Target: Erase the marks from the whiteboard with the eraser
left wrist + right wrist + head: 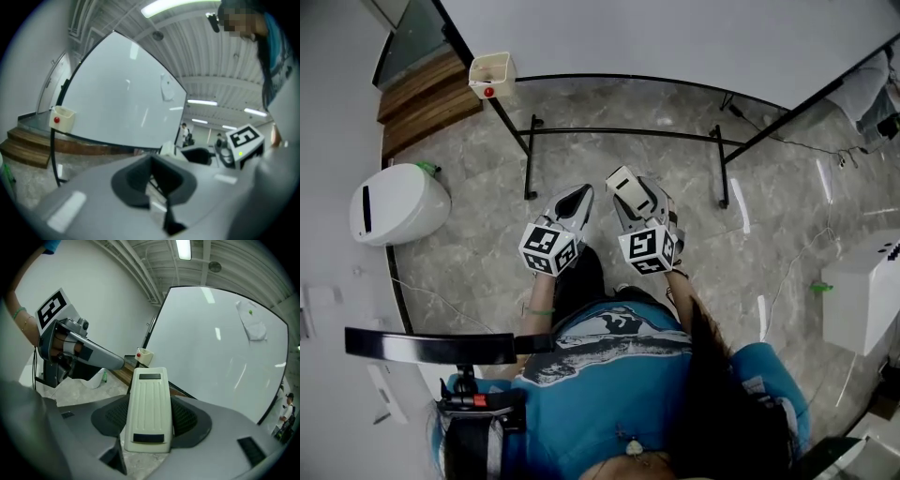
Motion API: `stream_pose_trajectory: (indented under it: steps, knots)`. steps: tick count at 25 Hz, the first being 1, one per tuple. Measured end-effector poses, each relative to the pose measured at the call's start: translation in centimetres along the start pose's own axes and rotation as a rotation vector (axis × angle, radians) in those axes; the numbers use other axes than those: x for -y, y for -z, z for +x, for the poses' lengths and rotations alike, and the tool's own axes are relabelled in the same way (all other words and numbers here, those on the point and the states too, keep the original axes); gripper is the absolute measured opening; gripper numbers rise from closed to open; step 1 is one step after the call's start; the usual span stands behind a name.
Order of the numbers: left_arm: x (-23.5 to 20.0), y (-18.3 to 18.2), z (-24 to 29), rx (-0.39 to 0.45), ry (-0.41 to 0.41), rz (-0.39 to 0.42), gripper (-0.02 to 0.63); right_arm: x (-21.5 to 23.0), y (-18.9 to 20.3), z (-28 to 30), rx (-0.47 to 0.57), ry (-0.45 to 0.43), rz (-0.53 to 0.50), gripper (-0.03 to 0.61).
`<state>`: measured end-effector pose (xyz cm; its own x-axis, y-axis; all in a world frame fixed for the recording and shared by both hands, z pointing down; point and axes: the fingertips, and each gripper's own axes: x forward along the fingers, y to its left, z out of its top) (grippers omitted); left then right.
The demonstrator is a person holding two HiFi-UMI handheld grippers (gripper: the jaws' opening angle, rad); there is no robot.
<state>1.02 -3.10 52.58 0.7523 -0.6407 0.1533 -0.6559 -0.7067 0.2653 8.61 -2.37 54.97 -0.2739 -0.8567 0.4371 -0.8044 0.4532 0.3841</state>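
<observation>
The whiteboard (675, 37) stands in front of me on a black frame, and its face looks almost blank. A faint pale smudge (253, 326) sits high on the board; it also shows as a smudge (166, 86) in the left gripper view. My right gripper (623, 183) is shut on a cream-white eraser (149, 404), which sticks out past the jaws toward the whiteboard (220, 348). My left gripper (575, 199) hangs beside it at waist height, and the left gripper (152, 180) has its dark pads together with nothing between them. Both are well short of the whiteboard (122, 93).
A small cream tray (491, 73) with a red item hangs at the board's left corner. The black stand legs and crossbar (623, 133) cross the marble floor. A white rounded unit (398, 204) and wooden steps (427, 103) lie left, a white box (862, 291) and cables right.
</observation>
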Motion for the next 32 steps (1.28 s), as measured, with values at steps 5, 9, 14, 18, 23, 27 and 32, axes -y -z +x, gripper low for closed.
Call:
stream_pose_trajectory:
  steps: [5,9,14,18,23,27,32]
  knots:
    - [7.1,3.3,-2.2,-0.005,-0.026,0.003,0.005,-1.2,3.6,-6.8,0.015,-0.018,0.01,0.262]
    - [12.3,5.5,-4.8,-0.028,-0.036,0.017,0.005,-2.5,5.3,-11.6,0.034,-0.039,0.036,0.262]
    - [15.9,6.8,-7.9,-0.041,-0.06,0.042,0.005,-4.2,5.9,-15.6,0.064,-0.061,0.085,0.262]
    - [17.5,7.6,-10.1,-0.046,-0.071,0.056,0.005,-5.9,6.0,-17.6,0.081,-0.079,0.101,0.262]
    - [18.2,7.8,-12.2,-0.047,-0.081,0.067,0.005,-7.4,5.1,-18.6,0.094,-0.099,0.128,0.262]
    - [18.6,8.1,-14.3,-0.061,-0.096,0.098,0.005,-8.8,4.3,-19.4,0.102,-0.108,0.153,0.262]
    - [17.6,9.2,-18.4,-0.065,-0.115,0.098,0.005,-12.4,3.5,-19.7,0.093,-0.117,0.171,0.262]
